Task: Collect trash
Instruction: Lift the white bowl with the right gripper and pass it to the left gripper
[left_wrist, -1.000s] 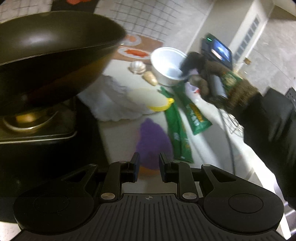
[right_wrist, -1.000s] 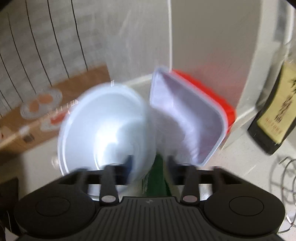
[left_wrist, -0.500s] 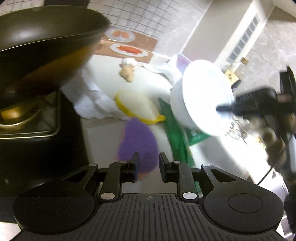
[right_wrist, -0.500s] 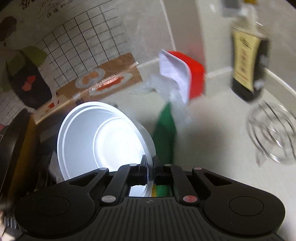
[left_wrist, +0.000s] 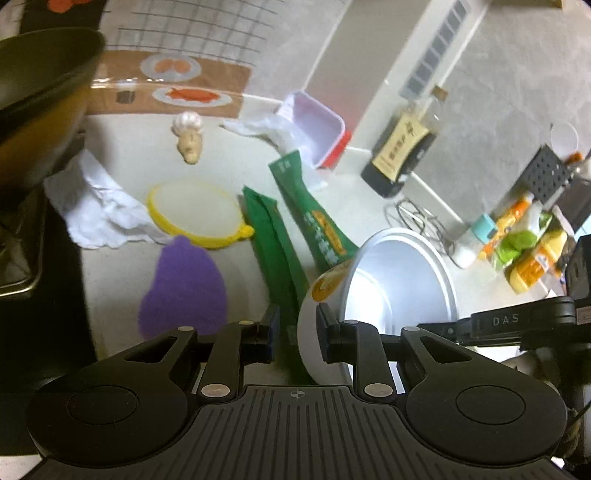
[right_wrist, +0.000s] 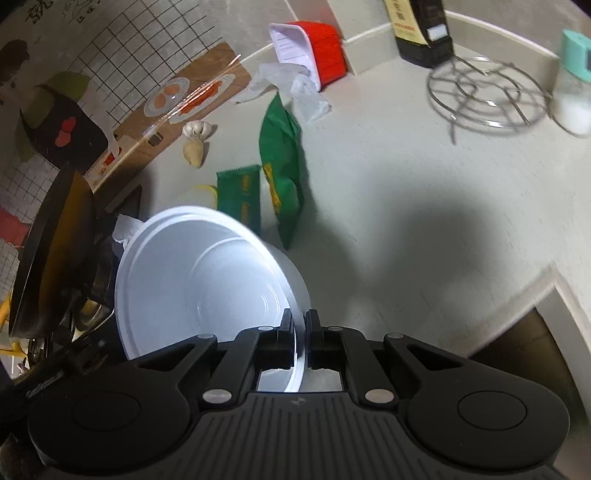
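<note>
My right gripper (right_wrist: 300, 328) is shut on the rim of a white disposable bowl (right_wrist: 199, 280), holding it tilted above the counter. In the left wrist view the same bowl (left_wrist: 399, 280) hangs just right of my left gripper (left_wrist: 295, 332), with its outer wall edging in between the fingers. My left gripper is open and grips nothing. Two green wrappers (left_wrist: 273, 243) (left_wrist: 314, 214) lie on the counter beyond it. Further left are a yellow-rimmed lid (left_wrist: 195, 210), a purple piece (left_wrist: 184, 288) and crumpled white paper (left_wrist: 96, 206). Clear plastic film (left_wrist: 266, 129) spills from a red tray (left_wrist: 317, 125).
A dark wok (left_wrist: 40, 92) on the stove fills the left side. Garlic (left_wrist: 186, 122) and ginger (left_wrist: 190, 146) lie near the back wall. A dark sauce bottle (left_wrist: 402, 147), a wire trivet (right_wrist: 487, 92) and packets (left_wrist: 524, 251) stand to the right. The counter edge (right_wrist: 546, 288) is at right.
My right gripper shut on the bowl's rim and carried the bowl from the back of the counter to the front, beside my left gripper. The left gripper shifted sideways, still open.
</note>
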